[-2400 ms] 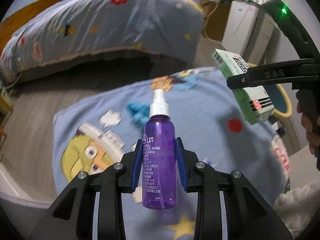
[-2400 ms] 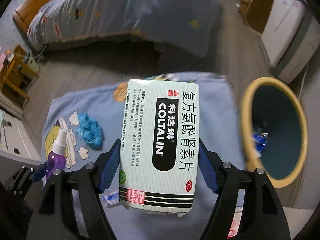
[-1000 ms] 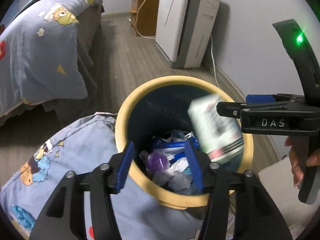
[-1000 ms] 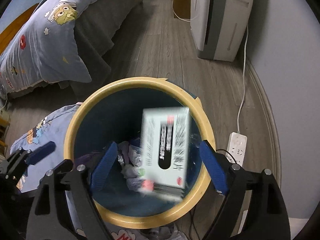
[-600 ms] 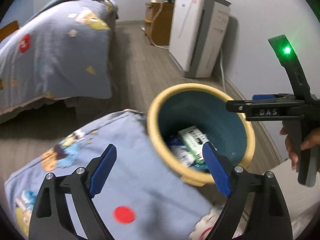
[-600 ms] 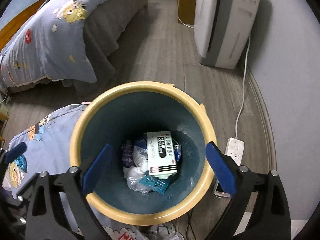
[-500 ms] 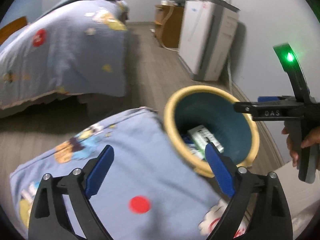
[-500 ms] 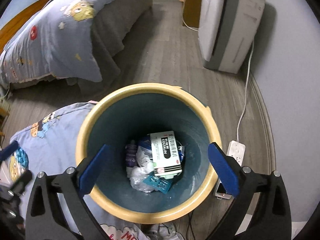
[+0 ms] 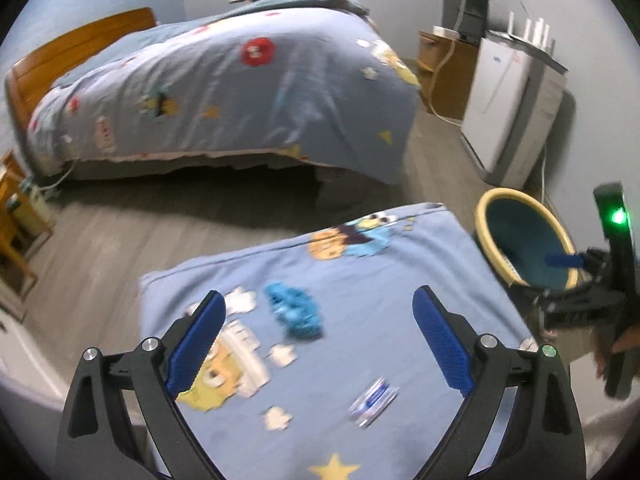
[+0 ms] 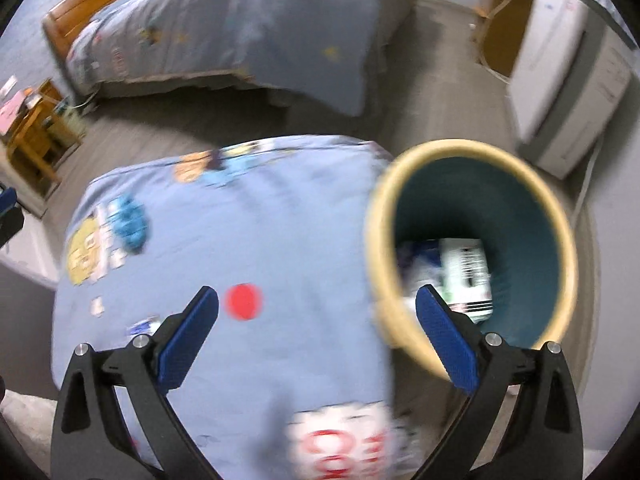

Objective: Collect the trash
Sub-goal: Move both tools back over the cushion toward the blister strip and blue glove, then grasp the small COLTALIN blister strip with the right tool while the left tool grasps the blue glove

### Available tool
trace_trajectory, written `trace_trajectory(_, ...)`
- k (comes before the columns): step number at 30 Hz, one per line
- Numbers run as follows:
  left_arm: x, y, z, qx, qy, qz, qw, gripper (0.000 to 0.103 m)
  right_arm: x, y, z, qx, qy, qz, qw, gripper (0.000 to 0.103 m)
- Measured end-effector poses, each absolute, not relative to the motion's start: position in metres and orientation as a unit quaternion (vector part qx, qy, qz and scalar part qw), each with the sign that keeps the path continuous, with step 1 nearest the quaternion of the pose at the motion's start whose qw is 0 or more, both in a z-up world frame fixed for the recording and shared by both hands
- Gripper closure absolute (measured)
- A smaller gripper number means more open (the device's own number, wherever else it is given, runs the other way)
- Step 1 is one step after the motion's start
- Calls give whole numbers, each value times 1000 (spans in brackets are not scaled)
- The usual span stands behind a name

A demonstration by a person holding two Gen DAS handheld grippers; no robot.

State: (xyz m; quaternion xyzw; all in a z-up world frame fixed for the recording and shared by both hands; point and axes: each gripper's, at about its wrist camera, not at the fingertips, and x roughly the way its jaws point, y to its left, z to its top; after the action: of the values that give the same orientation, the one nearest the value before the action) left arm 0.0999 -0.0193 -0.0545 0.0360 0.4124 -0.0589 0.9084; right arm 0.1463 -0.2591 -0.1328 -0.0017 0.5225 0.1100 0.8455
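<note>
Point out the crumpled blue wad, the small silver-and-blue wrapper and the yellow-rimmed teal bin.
crumpled blue wad [image 9: 295,310], left wrist view, its middle
small silver-and-blue wrapper [image 9: 374,396], left wrist view, its centre
yellow-rimmed teal bin [image 10: 460,147], right wrist view, far rim

1. Dim, even indoor light; cool cast.
2. Soft shadow under the bed [image 9: 224,80].
3. Right wrist view heavily motion-blurred: trash bin [image 10: 472,152] rim and blanket [image 10: 260,240] print smeared.
4. Left wrist view mildly blurred.
5. Fisheye bending, black corners.
6. Green LED [image 9: 618,216] glares.
</note>
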Motion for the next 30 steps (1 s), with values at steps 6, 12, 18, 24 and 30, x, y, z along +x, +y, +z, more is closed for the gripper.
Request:
trace_trajectory(6,75,24,-56,13,399,-39,916,8,118,-183,-146,-50,502,148,851,6)
trace_trajectory(12,74,52,-73,9,408,-25,913,8,104,-136,-161,-82,491,177,849,6)
trace_trajectory(18,77,76,-80,-13,415,-21,909,8,94,-103,-190,-138,508,200,826,7)
trace_trajectory(24,81,81,-86,-15,424,-25,905,8,93,-89,-214,-154,526,218,808,18)
trace_trajectory(30,87,76,-97,-12,437,-30,899,8,97,-86,-221,-151,538,227,798,45)
